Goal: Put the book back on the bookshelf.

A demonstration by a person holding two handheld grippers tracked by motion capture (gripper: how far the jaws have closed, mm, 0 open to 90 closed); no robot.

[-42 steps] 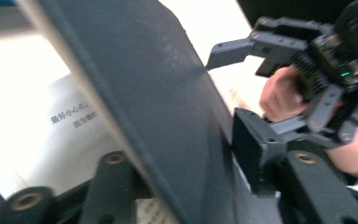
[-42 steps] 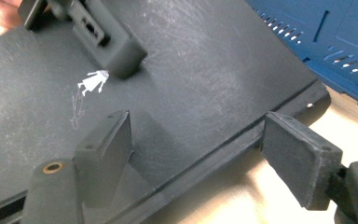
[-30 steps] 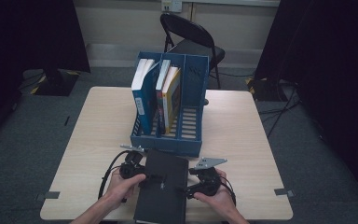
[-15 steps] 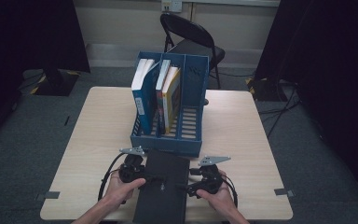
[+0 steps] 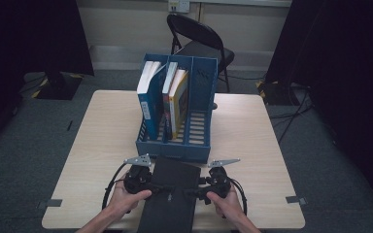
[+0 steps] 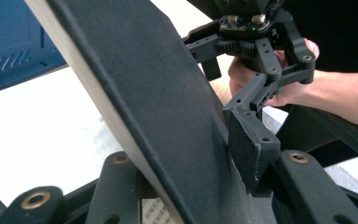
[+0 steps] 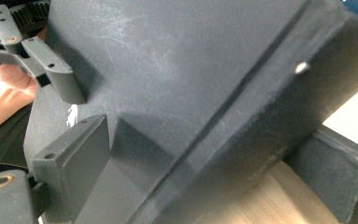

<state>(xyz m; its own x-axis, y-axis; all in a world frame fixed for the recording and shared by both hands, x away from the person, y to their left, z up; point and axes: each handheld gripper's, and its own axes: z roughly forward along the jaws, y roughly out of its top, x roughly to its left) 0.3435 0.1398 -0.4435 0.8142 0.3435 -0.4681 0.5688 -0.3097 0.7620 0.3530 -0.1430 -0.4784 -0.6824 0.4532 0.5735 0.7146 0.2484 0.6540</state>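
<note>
High view: left gripper (image 5: 161, 186) and right gripper (image 5: 188, 192) clamp the black book (image 5: 171, 199) near the blue file rack (image 5: 195, 145); left gripper view reveals its pale page edge; each holds firmly.

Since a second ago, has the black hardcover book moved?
Yes. The black hardcover book slid nearer the blue file organiser, its far edge now almost meeting it.

Your high view looks forward and down from above your side of the table (image 5: 252, 131), far enough to take in all its corners. Your left gripper view sits very close behind the left tongs (image 6: 191, 186) and faces right, across the black book (image 6: 168, 107). Your right gripper view sits equally close and faces left. All three views share this book (image 5: 171, 194).
</note>
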